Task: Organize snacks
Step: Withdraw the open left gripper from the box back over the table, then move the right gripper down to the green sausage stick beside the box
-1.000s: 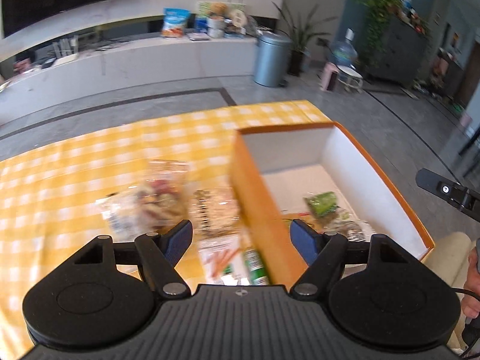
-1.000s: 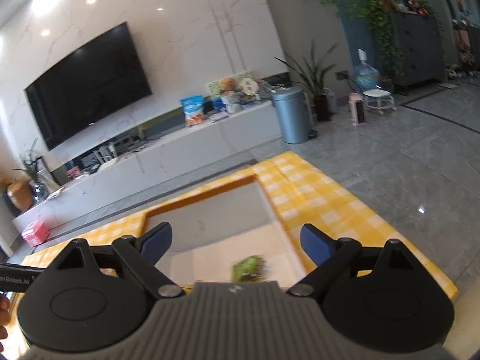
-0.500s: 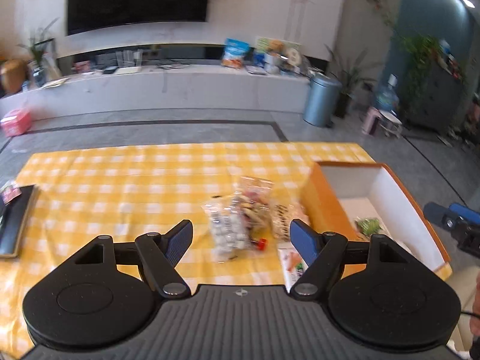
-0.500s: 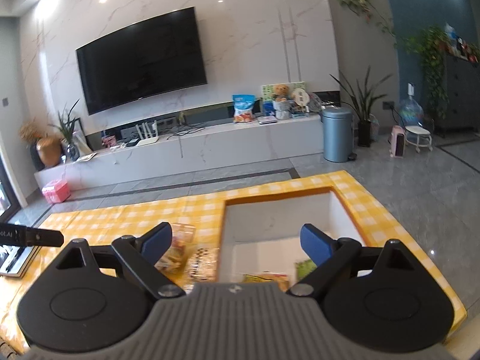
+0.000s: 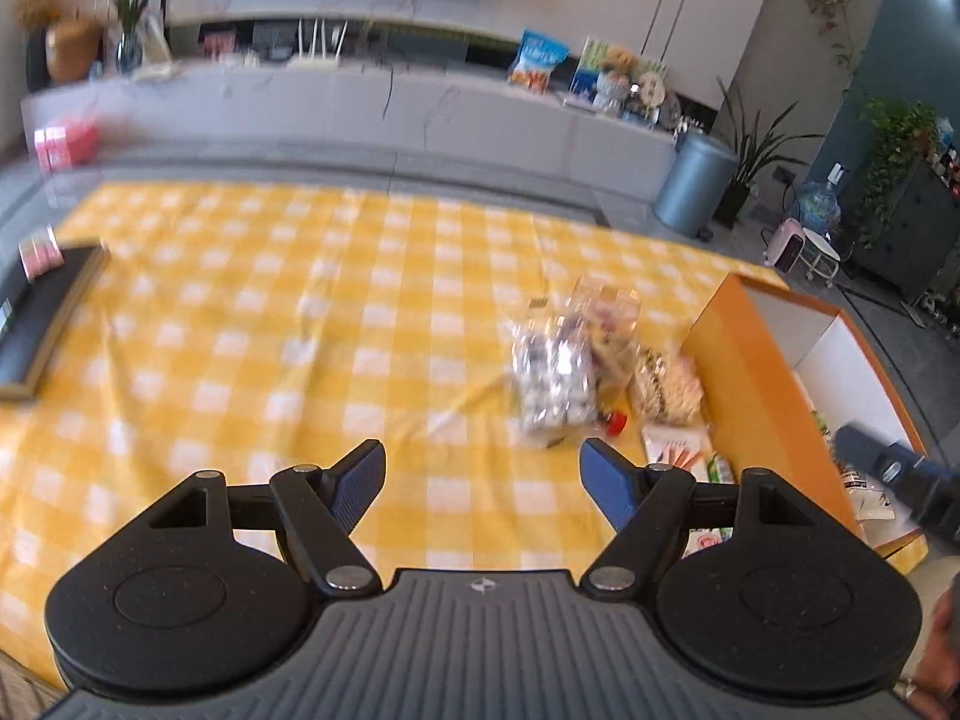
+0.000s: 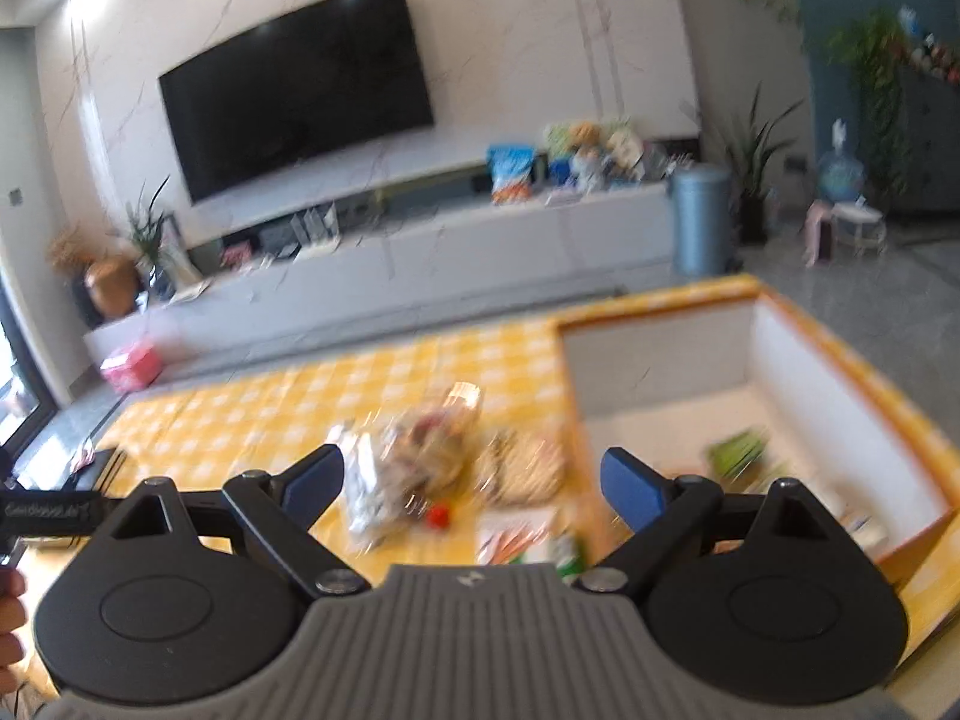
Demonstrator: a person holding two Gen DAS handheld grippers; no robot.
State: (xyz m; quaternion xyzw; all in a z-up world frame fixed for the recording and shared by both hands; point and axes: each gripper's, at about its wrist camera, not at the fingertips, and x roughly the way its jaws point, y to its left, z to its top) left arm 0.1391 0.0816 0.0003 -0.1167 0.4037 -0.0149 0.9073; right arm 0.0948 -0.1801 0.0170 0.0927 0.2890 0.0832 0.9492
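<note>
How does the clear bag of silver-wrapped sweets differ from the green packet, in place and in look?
The clear bag of silver-wrapped sweets lies on the checked cloth, outside the orange box; the green packet lies inside it. The bag looks bulkier and see-through; the packet is opaque. No gripper holds either.

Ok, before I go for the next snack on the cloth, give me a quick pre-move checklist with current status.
1. Left gripper jaws open, holding nothing: ok.
2. Right gripper jaws open, holding nothing: ok.
3. Snacks left outside the box: not ok; the clear bag of silver-wrapped candies, the clear bag of mixed crackers and the flat white packet with orange sticks lie on the yellow checked cloth.
4. Orange open-top box with white inside has room: ok; green packet inside, floor partly bare.
5. Exact packet edges for grasping: cannot tell, both views blurred.
</note>
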